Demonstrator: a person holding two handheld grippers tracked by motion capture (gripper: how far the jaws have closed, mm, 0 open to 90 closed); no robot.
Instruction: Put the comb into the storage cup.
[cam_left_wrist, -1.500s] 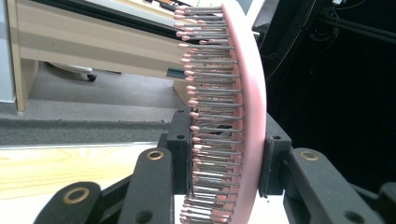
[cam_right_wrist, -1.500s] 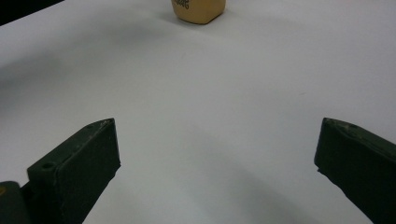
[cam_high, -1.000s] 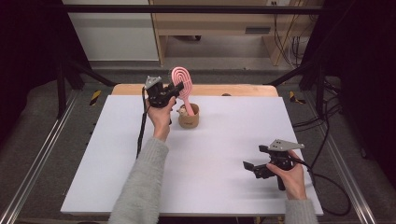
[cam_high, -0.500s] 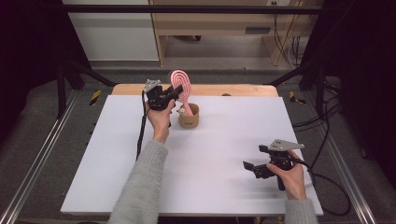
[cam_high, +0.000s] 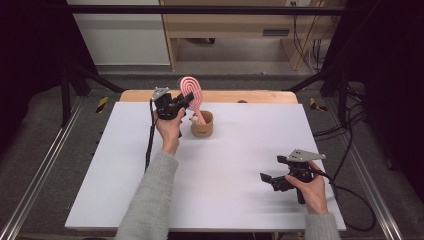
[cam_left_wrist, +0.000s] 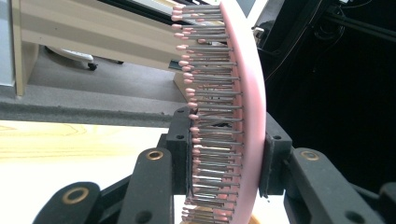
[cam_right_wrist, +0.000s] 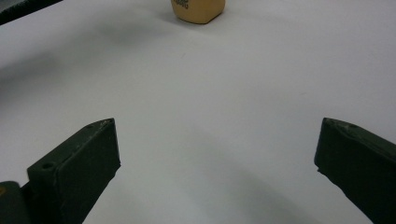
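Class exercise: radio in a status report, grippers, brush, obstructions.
Left gripper shut on pink hairbrush, handle in tan cup. Right gripper open, empty, near table edge. Nothing blocking.

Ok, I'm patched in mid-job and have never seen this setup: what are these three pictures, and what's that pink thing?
There is no robot here. A person at a white table holds a hand-operated two-jaw gripper in each hand. The wide picture comes from a fixed camera above, looking down on the table. The other two come from cameras riding on each gripper, looking along its black jaws.

The left gripper is shut on a pink hairbrush; its own view shows the bristles and pink back clamped between the jaws. The brush stands with its handle end in a small tan cup at the far side of the table.

The right gripper is open and holds nothing, near the table's front right edge, facing the cup.
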